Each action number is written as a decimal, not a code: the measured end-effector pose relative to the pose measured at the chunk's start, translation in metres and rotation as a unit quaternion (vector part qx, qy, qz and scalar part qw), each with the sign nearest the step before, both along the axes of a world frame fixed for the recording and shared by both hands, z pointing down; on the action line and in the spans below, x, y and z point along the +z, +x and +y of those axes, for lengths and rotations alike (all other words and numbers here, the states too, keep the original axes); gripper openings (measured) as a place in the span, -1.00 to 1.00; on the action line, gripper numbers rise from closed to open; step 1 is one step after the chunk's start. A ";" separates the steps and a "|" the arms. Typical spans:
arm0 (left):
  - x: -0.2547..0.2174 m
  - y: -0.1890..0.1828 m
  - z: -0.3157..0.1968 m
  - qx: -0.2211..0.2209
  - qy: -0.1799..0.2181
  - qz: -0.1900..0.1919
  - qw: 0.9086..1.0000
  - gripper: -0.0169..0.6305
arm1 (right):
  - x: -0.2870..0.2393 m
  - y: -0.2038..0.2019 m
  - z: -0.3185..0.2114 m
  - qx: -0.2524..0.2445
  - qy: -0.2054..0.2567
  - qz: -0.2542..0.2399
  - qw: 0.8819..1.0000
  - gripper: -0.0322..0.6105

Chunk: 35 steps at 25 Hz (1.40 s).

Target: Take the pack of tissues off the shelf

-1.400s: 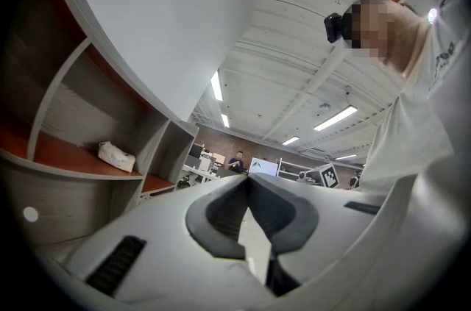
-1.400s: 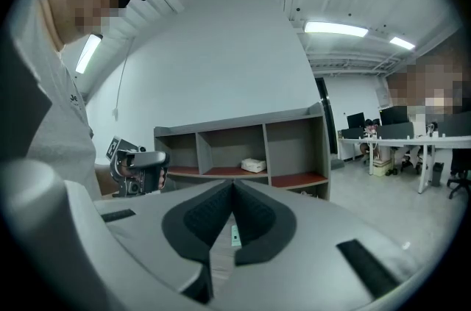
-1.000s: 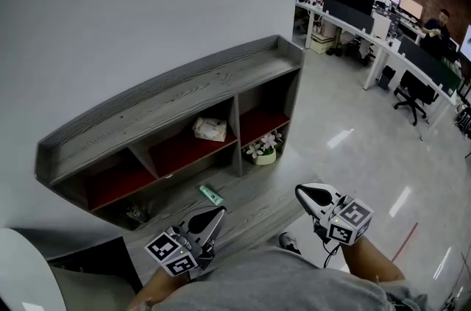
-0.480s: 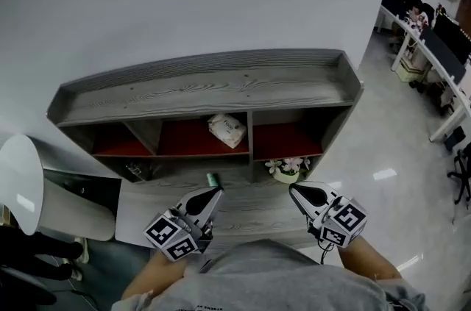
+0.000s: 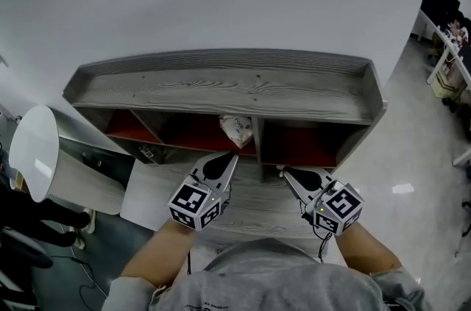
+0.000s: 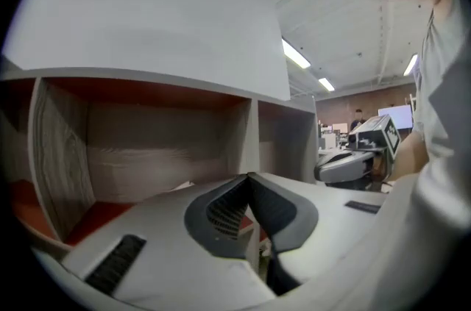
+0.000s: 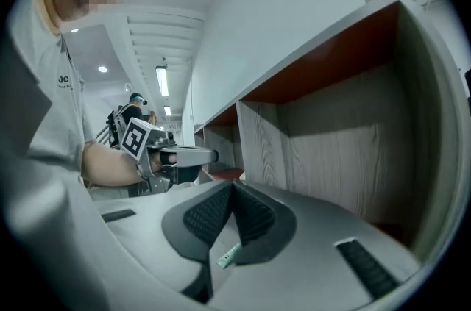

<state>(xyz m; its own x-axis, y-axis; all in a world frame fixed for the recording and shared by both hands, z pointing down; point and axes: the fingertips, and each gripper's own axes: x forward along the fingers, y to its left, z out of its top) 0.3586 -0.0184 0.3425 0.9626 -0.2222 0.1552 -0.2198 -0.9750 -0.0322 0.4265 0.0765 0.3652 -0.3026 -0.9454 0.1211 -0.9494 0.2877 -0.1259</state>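
The pack of tissues (image 5: 237, 127), white and crumpled, lies in the middle red-floored compartment of the grey wooden shelf (image 5: 221, 85). My left gripper (image 5: 232, 154) is shut and empty, its tips just in front of and below the pack. In the left gripper view its jaws (image 6: 248, 176) meet at the mouth of that compartment, and they hide most of the pack. My right gripper (image 5: 282, 170) is shut and empty too, in front of the right compartment. The right gripper view shows its jaws (image 7: 232, 184) closed before that compartment's wooden back wall.
A lower grey ledge (image 5: 250, 201) runs under both grippers. A white round table (image 5: 33, 151) stands at the left, and a small dark item (image 5: 147, 153) sits in the lower left compartment. A small green thing (image 7: 228, 256) shows below the right jaws. Office desks (image 5: 450, 30) are far right.
The head view has swung to face the shelf squarely and from closer. Both grippers have moved forward to the compartments. The flower pot and the green item have dropped out of the head view.
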 end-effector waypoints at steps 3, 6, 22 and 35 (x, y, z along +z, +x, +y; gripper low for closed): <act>0.009 0.020 -0.017 -0.007 0.042 -0.047 0.998 -0.79 | -0.002 -0.001 -0.011 -0.011 -0.002 0.006 1.000 -0.84; 0.029 0.038 -0.028 -0.004 0.070 -0.112 0.991 -0.45 | 0.000 -0.001 -0.018 -0.022 -0.007 0.013 1.000 -0.84; 0.080 0.061 -0.051 -0.032 0.147 -0.233 0.961 -0.64 | 0.009 0.010 -0.009 -0.036 -0.017 0.007 0.999 -0.84; 0.046 0.023 0.004 -0.010 0.168 -0.212 0.963 -0.79 | 0.001 0.014 0.010 -0.038 -0.008 0.015 0.999 -0.84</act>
